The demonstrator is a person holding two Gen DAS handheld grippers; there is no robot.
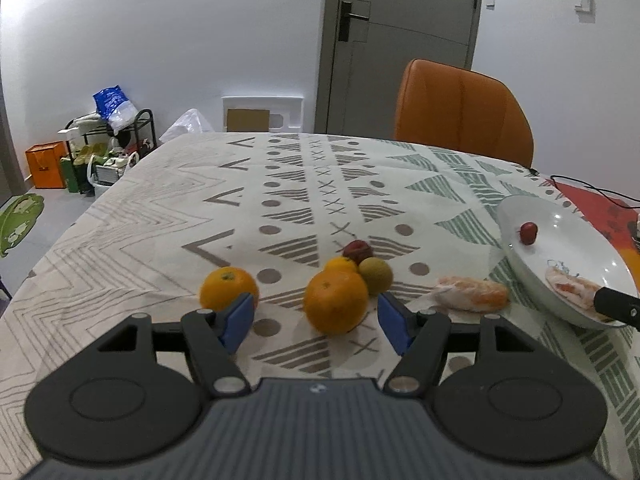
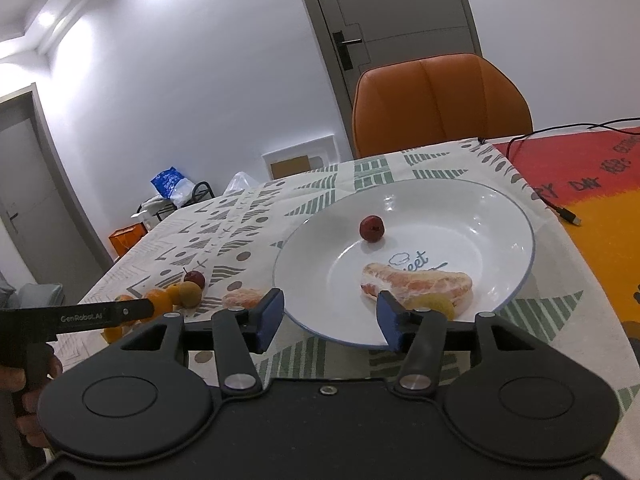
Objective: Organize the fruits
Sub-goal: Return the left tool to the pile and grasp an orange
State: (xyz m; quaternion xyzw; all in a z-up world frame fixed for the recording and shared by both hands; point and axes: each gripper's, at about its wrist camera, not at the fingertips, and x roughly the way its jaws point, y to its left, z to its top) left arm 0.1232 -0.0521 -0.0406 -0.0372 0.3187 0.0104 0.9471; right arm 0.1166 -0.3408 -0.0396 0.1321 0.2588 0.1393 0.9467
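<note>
The left gripper [image 1: 316,322], jaws wide and empty, faces the orange [image 1: 335,301] at twelve o'clock. It looks firm, round and apt to roll; take it across its middle. The right gripper [image 2: 330,318] is likewise open and empty.

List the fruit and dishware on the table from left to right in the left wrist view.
Lone orange → big orange between the open blue pads → yellow-green fruit → peeled citrus piece on the cloth → white plate holding a small red fruit.

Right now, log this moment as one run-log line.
left gripper: open, orange ahead between fingers, ungrasped | right gripper: open, empty, at plate rim | plate: small red fruit, peeled segment
</note>
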